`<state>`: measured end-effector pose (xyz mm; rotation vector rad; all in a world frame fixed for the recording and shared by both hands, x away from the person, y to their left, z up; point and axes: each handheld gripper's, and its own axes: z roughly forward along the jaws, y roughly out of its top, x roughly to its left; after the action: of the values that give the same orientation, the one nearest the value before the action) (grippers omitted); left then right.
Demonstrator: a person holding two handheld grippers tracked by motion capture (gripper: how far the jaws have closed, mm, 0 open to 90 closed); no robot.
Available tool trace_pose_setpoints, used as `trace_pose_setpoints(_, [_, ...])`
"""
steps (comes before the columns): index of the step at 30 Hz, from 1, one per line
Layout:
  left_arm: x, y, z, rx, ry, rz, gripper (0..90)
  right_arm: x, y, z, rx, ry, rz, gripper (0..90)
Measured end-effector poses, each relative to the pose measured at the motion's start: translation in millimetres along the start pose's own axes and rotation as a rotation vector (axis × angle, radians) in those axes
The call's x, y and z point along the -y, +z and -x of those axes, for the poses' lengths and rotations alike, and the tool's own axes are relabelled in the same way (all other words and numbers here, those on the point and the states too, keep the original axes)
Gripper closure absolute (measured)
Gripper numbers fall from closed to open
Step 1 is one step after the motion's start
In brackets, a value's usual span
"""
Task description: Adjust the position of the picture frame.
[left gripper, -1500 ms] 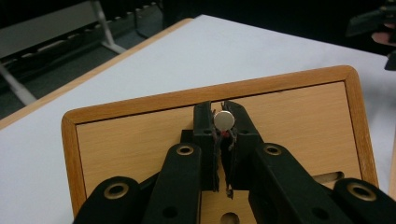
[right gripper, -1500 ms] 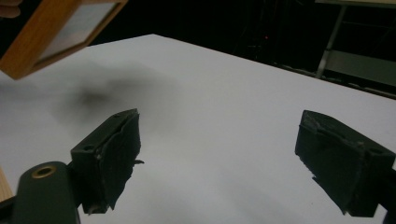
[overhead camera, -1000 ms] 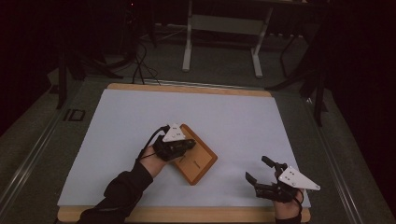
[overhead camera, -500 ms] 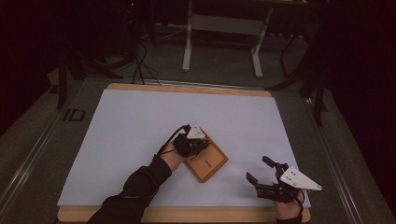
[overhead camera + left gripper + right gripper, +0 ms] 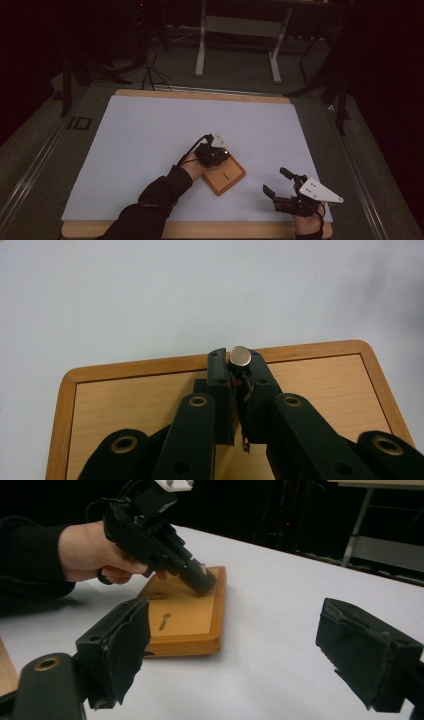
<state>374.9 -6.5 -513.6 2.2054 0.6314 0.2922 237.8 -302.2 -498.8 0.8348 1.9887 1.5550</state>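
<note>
While the L gripper (image 5: 239, 371) sits tip-down over the wooden tray (image 5: 125, 400), its jaws are nearly closed, pinching a small round silver-topped pin (image 5: 239, 356) w/ a bit of red under the cap. Pin is at the jaw tips, above the tray's far rim in the L gripper view. In the high view the L gripper (image 5: 214, 154) is over the tray (image 5: 227, 179), near its upper-left corner, hand (image 5: 192, 167) + dark sleeve behind it. A second small metal piece (image 5: 164, 620) lies flat on the tray's panel, apart from the L gripper. R gripper (image 5: 280, 189) rests near the front-right of the white table cover (image 5: 150, 130), jaws wide apart, nothing btwn them, well apart from the tray.
</note>
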Motion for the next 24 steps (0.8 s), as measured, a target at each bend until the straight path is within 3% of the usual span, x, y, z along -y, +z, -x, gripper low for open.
trace_pose_setpoints(8, [1.1, 10.1, 0.7, 0.012, -0.003, -0.027, 85.0, 0.6, 0.8, 0.7, -0.004, 0.003, -0.001, 13.8])
trace_pose_setpoints(16, [4.0, 11.6, 1.0, 0.011, -0.012, -0.008, 84.9, 0.7, 0.8, 0.3, -0.006, 0.003, -0.003, 13.8])
trace_pose_setpoints(24, [3.1, 10.8, 0.0, 0.019, -0.013, -0.021, 84.5, 0.6, 0.8, 0.0, -0.006, 0.000, -0.007, 13.8])
